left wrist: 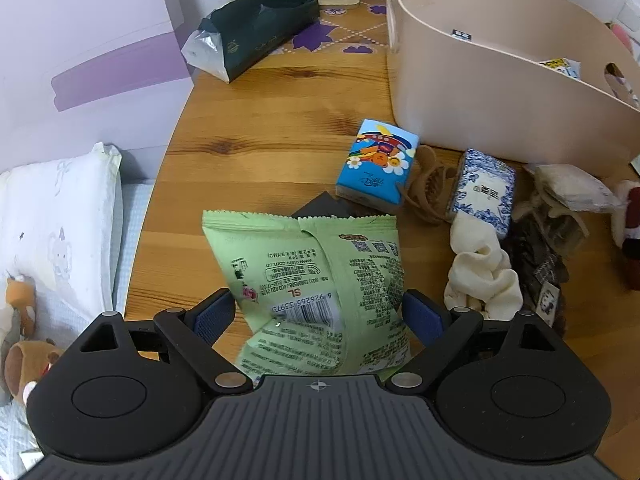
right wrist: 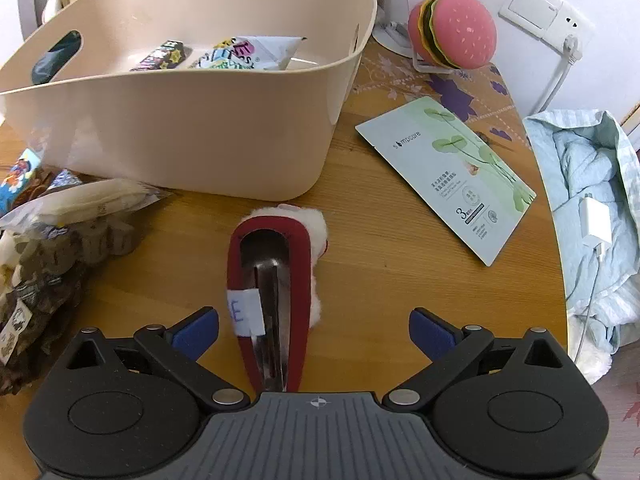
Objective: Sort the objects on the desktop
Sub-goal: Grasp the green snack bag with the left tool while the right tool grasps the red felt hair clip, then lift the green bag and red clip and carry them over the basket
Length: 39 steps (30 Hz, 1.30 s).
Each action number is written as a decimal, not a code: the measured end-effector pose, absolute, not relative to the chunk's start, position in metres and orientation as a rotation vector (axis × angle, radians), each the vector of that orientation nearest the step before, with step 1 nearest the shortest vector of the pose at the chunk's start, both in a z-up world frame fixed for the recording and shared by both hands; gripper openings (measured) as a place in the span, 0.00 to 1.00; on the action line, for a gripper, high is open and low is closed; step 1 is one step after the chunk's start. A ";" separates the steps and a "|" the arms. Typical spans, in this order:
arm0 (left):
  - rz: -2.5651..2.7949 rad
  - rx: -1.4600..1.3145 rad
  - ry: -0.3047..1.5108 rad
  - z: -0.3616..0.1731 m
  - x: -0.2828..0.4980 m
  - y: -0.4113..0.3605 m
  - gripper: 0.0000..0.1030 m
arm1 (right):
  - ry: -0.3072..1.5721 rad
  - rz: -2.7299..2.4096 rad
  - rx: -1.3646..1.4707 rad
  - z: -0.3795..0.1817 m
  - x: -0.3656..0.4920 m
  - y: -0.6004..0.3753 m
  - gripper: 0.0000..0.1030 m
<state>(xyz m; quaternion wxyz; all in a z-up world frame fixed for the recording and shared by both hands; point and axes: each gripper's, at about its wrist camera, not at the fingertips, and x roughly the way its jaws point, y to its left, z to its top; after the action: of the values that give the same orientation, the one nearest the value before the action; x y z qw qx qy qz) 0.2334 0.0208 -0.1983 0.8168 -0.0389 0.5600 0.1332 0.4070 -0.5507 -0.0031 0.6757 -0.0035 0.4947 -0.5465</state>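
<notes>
Lying under everything is a round wooden tabletop (left wrist: 280, 120), its far part covered by a mat with purple flowers, set against a pale wall with a bed beside it.

In the left wrist view, the left tongs (left wrist: 318, 312) have a green snack bag (left wrist: 320, 280) between their blue pads; the pads sit at the bag's two sides, though whether they press it I cannot tell. Beyond it lie one blue cartoon tissue pack (left wrist: 376, 164), one brown hair claw (left wrist: 428, 188), one blue-and-white tissue pack (left wrist: 486, 192) and one cream scrunchie (left wrist: 480, 276). Farther off stands one beige bin (left wrist: 500, 92), with one dark green pouch (left wrist: 260, 36) at the far left. Only this view shows the pillow (left wrist: 60, 216) on the bed.

In the right wrist view, the right tongs (right wrist: 314, 330) stand wide apart, holding nothing, with one red fluffy hair clip (right wrist: 276, 280) lying on the wood between them. Only here do the bin's contents show, at least two packets (right wrist: 240, 56), plus one face-mask sachet (right wrist: 444, 172) to the right, one burger-shaped plush (right wrist: 456, 32) at the back, a wall switch (right wrist: 536, 4) and a white charger (right wrist: 596, 220) on blue bedding.
</notes>
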 end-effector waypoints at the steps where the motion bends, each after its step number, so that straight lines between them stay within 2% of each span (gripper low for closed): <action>1: 0.288 -0.084 1.199 -0.200 0.234 0.021 0.89 | 1.116 -1.233 -0.004 -0.004 0.408 -0.553 0.97; 5: 0.308 -0.097 1.222 -0.206 0.236 0.022 0.87 | 1.118 -1.228 0.022 -0.006 0.409 -0.559 0.85; 7: 0.315 -0.103 1.229 -0.209 0.237 0.024 0.85 | 1.124 -1.229 0.038 -0.008 0.408 -0.563 0.75; 12: 0.320 -0.125 1.225 -0.208 0.237 0.025 0.73 | 1.112 -1.230 0.079 -0.009 0.405 -0.566 0.69; 14: 0.320 -0.138 1.222 -0.207 0.235 0.025 0.68 | 1.101 -1.221 0.087 -0.008 0.404 -0.565 0.59; 16: 0.318 -0.157 1.218 -0.206 0.234 0.026 0.65 | 1.096 -1.211 0.097 -0.007 0.405 -0.565 0.46; 19: 0.313 -0.181 1.221 -0.205 0.231 0.028 0.62 | 1.092 -1.211 0.101 -0.007 0.406 -0.565 0.38; 24: 0.304 -0.212 1.220 -0.201 0.227 0.028 0.57 | 1.081 -1.198 0.128 -0.007 0.403 -0.561 0.36; 39: 0.255 -0.202 1.175 -0.174 0.232 0.018 0.55 | 1.000 -1.170 0.136 0.025 0.402 -0.531 0.35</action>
<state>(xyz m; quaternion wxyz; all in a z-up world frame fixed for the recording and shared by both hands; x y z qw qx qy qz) 0.2317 0.0182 -0.1742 0.8199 -0.0949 0.5516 0.1199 0.4019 -0.5311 0.0248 0.7162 0.0613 0.4517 -0.5284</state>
